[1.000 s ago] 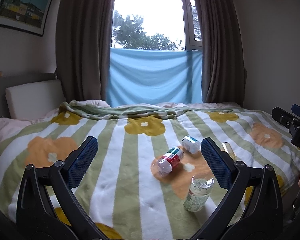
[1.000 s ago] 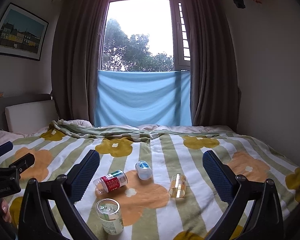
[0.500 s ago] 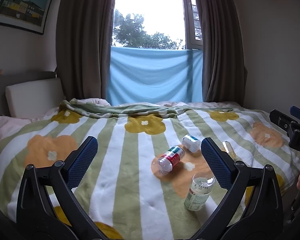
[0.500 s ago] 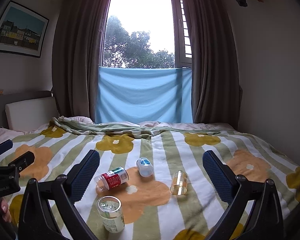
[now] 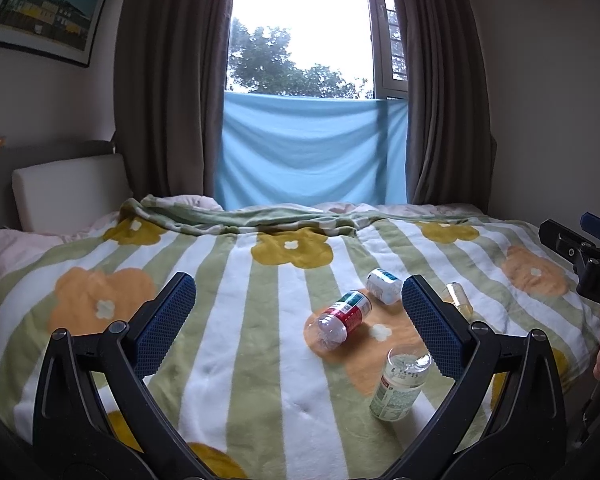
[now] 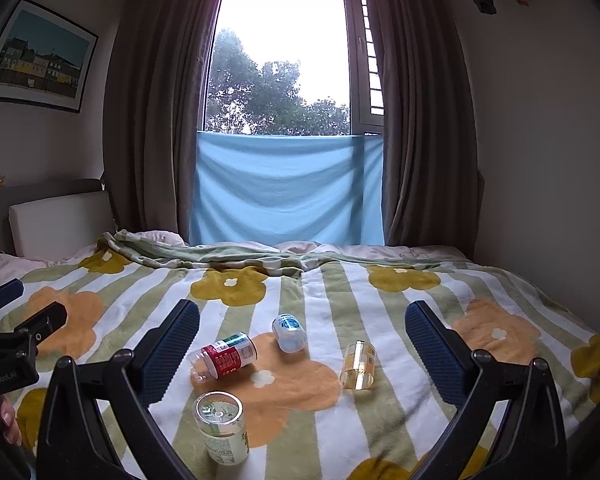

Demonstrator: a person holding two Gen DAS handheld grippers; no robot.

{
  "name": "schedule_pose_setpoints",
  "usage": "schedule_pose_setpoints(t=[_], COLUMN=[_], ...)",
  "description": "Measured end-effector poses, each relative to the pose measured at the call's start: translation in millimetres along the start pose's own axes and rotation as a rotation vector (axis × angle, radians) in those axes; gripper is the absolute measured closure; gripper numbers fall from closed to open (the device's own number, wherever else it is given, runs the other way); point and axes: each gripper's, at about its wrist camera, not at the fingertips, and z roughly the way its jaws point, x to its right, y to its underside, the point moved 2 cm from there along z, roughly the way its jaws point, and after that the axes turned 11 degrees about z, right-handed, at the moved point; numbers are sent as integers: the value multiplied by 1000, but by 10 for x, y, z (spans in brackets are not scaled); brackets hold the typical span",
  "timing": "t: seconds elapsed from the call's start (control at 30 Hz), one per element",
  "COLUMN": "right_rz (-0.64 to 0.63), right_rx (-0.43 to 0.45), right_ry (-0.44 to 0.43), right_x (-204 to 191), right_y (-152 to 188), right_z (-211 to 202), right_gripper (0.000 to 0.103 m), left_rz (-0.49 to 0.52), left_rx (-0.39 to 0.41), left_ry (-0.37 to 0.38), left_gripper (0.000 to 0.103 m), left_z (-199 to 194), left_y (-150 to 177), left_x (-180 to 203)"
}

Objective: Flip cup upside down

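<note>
Right wrist view shows the cup upright, below-left of my wide-open, empty right gripper; left gripper, equally spread and empty, sits no closer.

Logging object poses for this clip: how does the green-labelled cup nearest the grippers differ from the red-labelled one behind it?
The green-labelled cup stands upright; the red-labelled cup lies on its side. The green-labelled cup sits nearer the cameras, the red-labelled cup farther back. Both are clear plastic, rest on the striped blanket, and are ungripped.
</note>
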Motion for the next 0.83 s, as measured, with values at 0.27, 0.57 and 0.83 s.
schedule_pose_setpoints(t=[0.27, 0.57, 0.83], right_rz=[1, 1, -1], right_rx=[2, 1, -3], right_ry=[1, 3, 4], right_x=[-4, -7, -16], right_y=[-4, -3, 3], right_z=[-3, -2, 9], right_gripper=[0, 0, 0], left_rz=[2, 4, 19], left_rx=[2, 1, 38], left_ry=[-6, -19, -48], left_gripper=[0, 0, 0], left_z=[-16, -18, -57], left_y=[12, 18, -19], left_x=[8, 14, 22])
